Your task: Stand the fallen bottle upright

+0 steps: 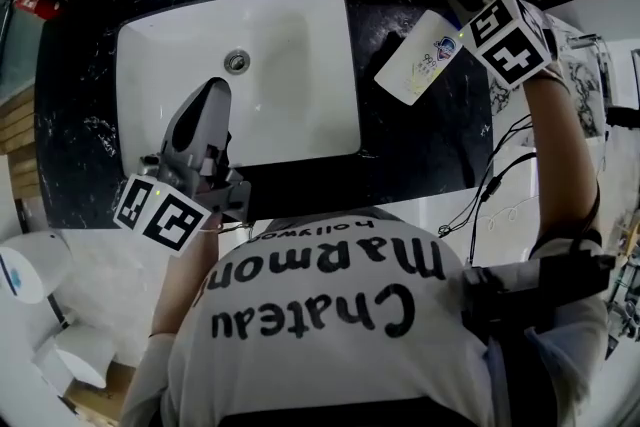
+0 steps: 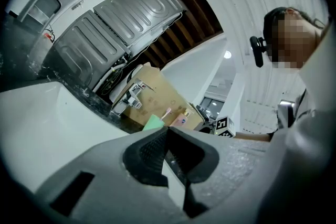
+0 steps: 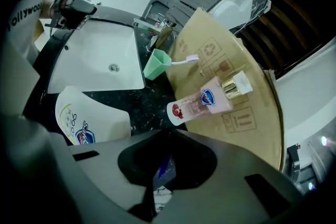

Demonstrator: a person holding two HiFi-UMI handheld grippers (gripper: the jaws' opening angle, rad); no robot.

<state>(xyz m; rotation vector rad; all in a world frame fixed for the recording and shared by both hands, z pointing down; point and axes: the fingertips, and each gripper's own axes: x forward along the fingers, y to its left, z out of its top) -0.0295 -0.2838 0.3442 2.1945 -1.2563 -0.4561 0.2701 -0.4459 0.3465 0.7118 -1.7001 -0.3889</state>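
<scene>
White bottle (image 1: 420, 57) tilted over the surface (image 1: 430, 140) right of the sink (image 1: 325, 95), clamped by right gripper (image 3: 164, 139) fingers, left gripper (image 1: 213, 90) fingers pressed together above sink front edge.

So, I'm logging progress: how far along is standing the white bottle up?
Done: the right tongs are shut on the white bottle, apparently by its top. In hand: it is tilted over the black counter, not upright. Left: stand it on its base, release.
</scene>
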